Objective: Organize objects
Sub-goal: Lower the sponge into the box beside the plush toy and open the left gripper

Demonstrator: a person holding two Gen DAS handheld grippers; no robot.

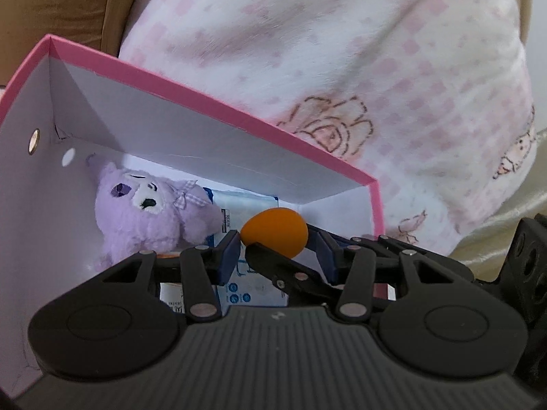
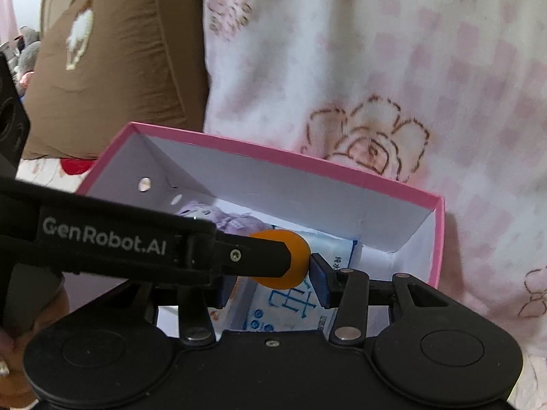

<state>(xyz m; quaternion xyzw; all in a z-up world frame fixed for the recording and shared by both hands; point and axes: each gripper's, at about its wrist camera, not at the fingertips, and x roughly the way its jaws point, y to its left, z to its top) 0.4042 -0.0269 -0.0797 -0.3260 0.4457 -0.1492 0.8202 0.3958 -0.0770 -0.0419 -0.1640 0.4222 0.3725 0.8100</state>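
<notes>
An orange egg-shaped ball [image 1: 277, 230] [image 2: 299, 256] hangs just above the open pink box [image 1: 205, 102] [image 2: 273, 152]. My left gripper [image 1: 278, 246] is shut on it, with the blue pads at its two ends. My right gripper [image 2: 270, 280] is shut on the same ball. Its right pad presses the ball's side, and its left pad is hidden behind the left gripper's finger [image 2: 259, 256]. The right gripper's finger [image 1: 290, 270] crosses under the ball. In the box lie a purple plush toy [image 1: 143, 218] [image 2: 222, 220] and a blue-and-white tissue pack [image 1: 246, 205] [image 2: 287, 307].
A white fleece blanket with pink checks [image 1: 342, 51] [image 2: 376, 68] rises right behind the box. A brown cushion [image 2: 112, 68] stands at the back left. Shiny beige fabric [image 1: 495, 232] lies to the right of the box.
</notes>
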